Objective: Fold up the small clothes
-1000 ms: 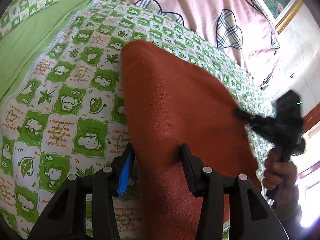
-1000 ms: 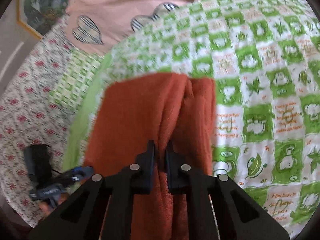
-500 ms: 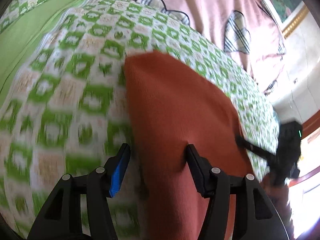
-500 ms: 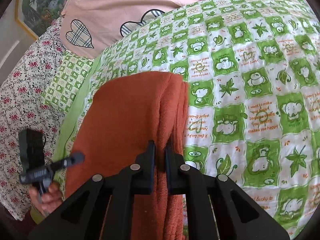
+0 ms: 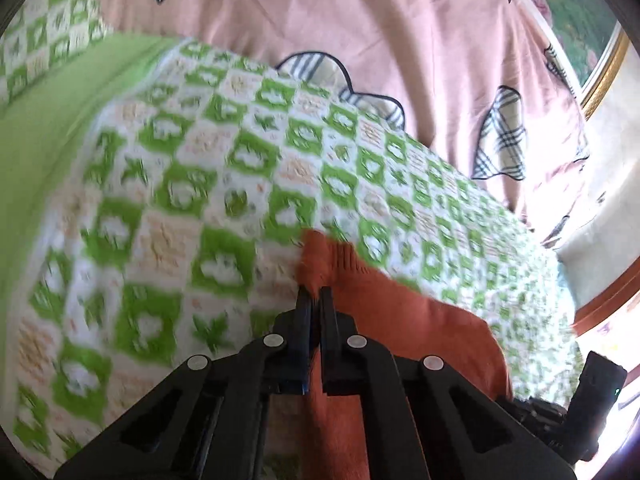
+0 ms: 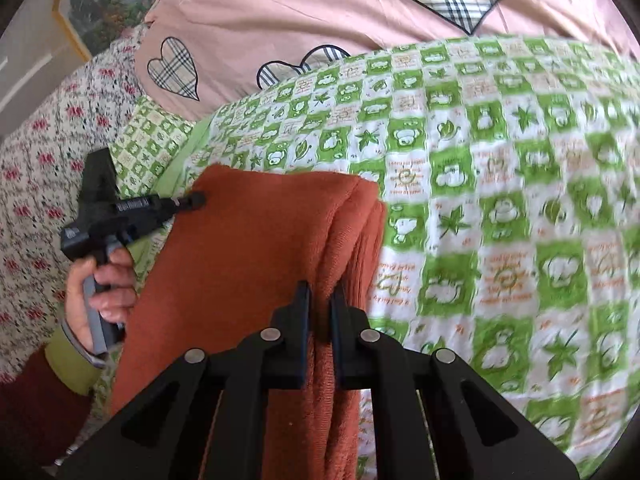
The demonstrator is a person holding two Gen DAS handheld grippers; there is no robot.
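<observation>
Grippers angled downward: left gripper (image 5: 314, 294) and right gripper (image 6: 320, 290) both pinch orange cloth (image 6: 256, 248)

Motion blur smears the green checked quilt (image 5: 168, 200), and the rust cloth's (image 5: 400, 328) lower end is cut off, perhaps folded.
</observation>
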